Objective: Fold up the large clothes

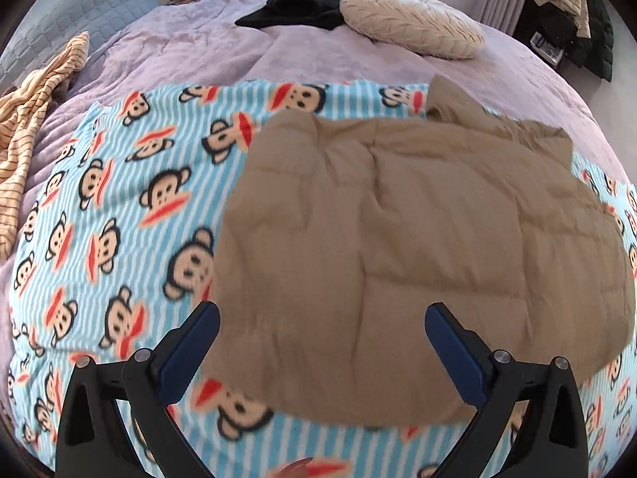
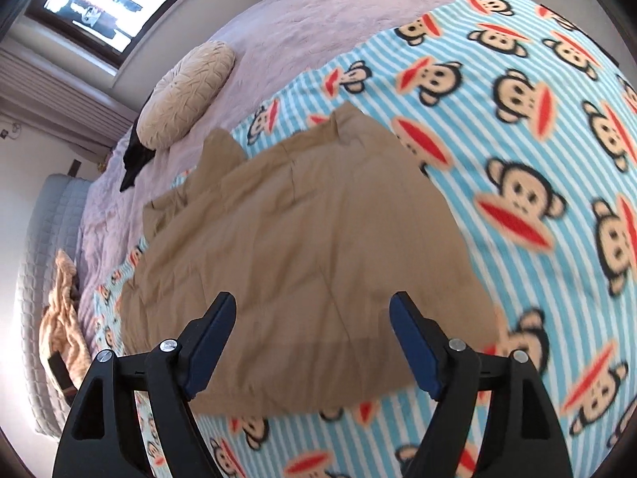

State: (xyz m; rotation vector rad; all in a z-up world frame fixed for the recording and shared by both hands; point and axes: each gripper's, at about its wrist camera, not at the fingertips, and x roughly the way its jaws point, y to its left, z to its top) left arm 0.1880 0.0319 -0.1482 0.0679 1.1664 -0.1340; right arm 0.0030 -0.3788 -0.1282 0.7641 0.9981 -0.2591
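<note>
Left wrist view showed the tan padded jacket (image 1: 418,247) lying folded on the monkey blanket (image 1: 119,207), both grippers' fingers spread empty above it; squaring edges seemed wise next.

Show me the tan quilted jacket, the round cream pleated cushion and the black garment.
tan quilted jacket (image 1: 418,247), left wrist view, middle of its quilted panel.
round cream pleated cushion (image 1: 410,20), left wrist view, centre of its pleated top.
black garment (image 1: 306,4), left wrist view, middle of the dark heap.

Bright daylight, fisheye warp, motion blur
</note>
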